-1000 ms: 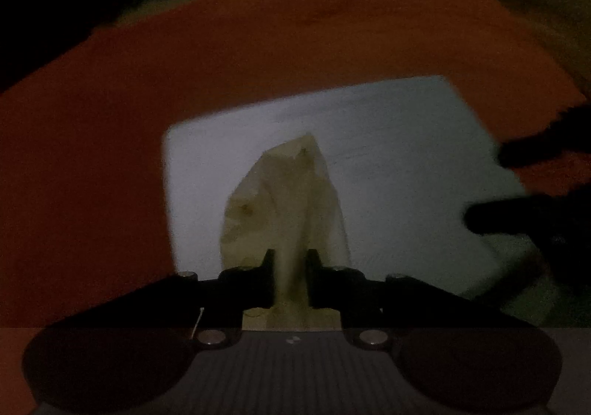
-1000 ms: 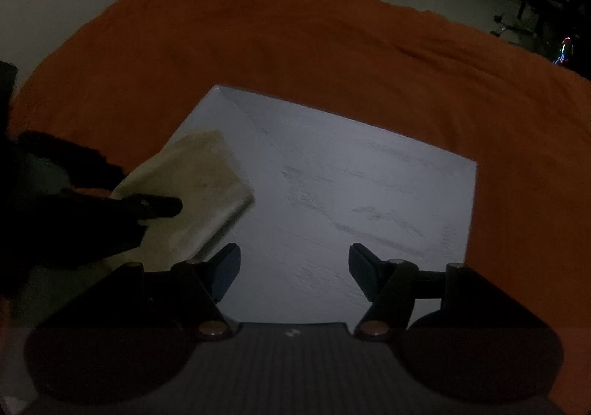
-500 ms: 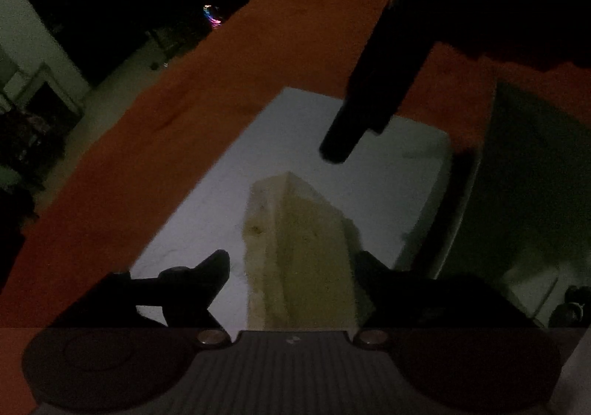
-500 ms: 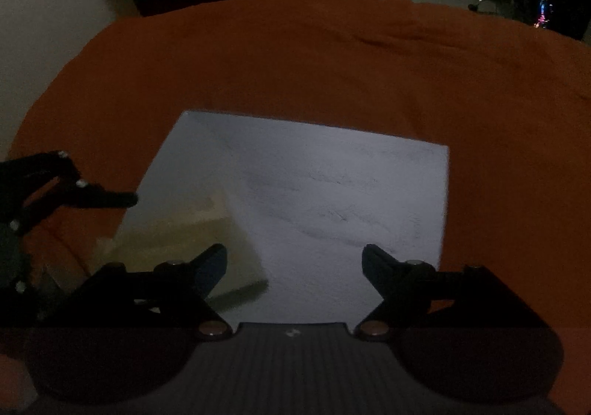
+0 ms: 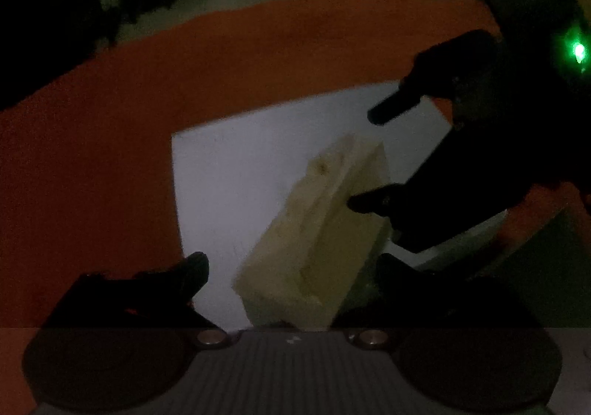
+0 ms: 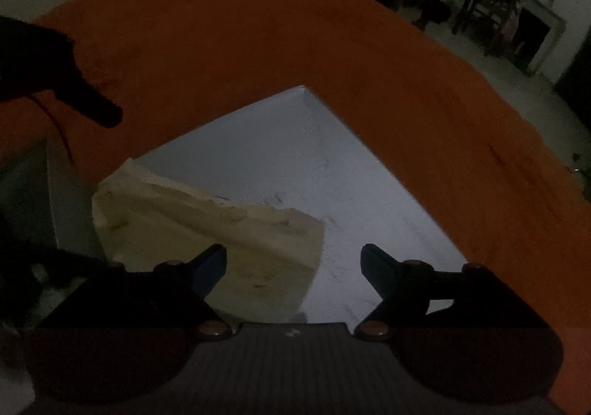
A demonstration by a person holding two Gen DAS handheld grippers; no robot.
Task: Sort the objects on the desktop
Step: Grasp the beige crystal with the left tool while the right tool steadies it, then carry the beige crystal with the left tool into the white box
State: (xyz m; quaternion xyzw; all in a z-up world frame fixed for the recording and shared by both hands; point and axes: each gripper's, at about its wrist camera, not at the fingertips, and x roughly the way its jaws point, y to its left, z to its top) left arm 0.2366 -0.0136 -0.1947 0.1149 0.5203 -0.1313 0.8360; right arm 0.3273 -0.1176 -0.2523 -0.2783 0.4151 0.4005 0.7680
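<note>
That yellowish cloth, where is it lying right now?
The cloth lies on the white board atop the orange cover, near the board's edge; in the left wrist view it sits between the left gripper's open fingers.

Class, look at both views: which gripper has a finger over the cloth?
The right gripper: one finger overlaps the cloth. The left gripper straddles it, open.

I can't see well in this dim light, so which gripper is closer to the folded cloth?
Hard to call. The open left gripper frames the cloth; the open right gripper has one finger over it.
</note>
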